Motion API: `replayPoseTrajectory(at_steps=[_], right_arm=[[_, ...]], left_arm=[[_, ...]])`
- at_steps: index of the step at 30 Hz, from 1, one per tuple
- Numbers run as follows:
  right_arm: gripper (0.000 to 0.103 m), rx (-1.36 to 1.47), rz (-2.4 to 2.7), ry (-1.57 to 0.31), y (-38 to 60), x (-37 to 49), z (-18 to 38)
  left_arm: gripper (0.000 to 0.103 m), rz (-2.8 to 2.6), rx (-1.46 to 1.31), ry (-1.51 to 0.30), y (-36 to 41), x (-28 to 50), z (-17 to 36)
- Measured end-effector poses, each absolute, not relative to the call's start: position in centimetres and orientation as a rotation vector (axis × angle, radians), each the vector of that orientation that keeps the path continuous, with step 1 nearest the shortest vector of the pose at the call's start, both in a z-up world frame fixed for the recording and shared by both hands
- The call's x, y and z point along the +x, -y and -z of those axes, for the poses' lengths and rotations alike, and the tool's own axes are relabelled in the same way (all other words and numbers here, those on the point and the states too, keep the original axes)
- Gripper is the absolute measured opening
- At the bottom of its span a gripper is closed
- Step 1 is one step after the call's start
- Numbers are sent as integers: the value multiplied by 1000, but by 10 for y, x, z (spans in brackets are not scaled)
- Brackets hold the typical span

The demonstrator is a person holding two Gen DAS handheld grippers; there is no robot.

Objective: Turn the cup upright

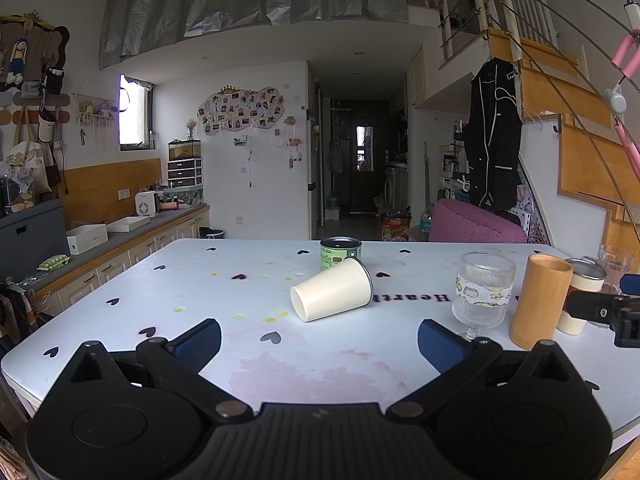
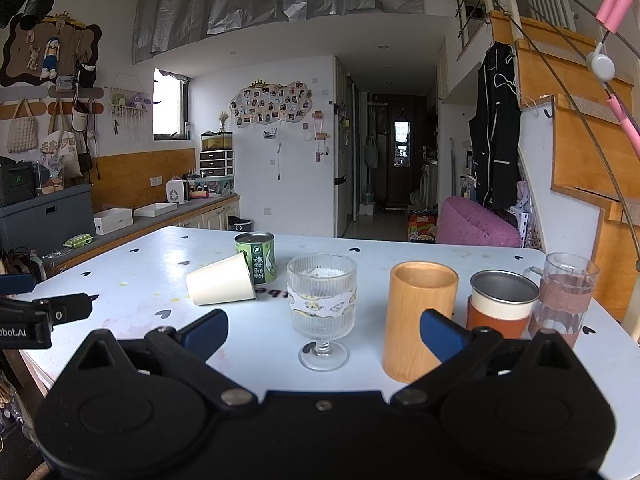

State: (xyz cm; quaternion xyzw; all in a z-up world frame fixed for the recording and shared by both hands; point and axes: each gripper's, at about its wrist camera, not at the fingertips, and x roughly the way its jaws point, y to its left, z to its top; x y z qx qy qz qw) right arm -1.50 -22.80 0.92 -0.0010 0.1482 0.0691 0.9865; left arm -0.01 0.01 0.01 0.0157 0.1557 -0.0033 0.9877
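A cream cup [image 1: 332,295] with a dark rim lies on its side on the white table [image 1: 224,272], its base toward the left and its rim toward the right. In the right wrist view the same cream cup [image 2: 221,286] lies at the left, against a green can. My left gripper [image 1: 319,340] is open, a short way in front of the cup, with nothing between its blue pads. My right gripper [image 2: 324,336] is open too, and a ribbed stemmed glass [image 2: 322,304] stands beyond the gap between its fingers.
A green can [image 1: 341,253] stands right behind the cup. To the right stand the stemmed glass [image 1: 484,294], a wooden tumbler [image 1: 540,300], a metal-rimmed cup with a brown sleeve [image 2: 502,304] and a clear mug [image 2: 564,294]. The table's near edge is close.
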Motion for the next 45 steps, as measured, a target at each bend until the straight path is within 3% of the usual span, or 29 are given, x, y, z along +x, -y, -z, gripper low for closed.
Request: replayPoseTrajectory(at_steps=[27,36,45], right_arm=[[103,-3,-139,-295,227,-17,-9],[103,3,-159,-290,232,-18,-9],[103,6,-165,-286,238,-25,-14]], left_arm=[[103,20,32,-314,7,-3,0],[103,138,83,-308,-7,31,2],[101,357,281,-380,-13,118,18]])
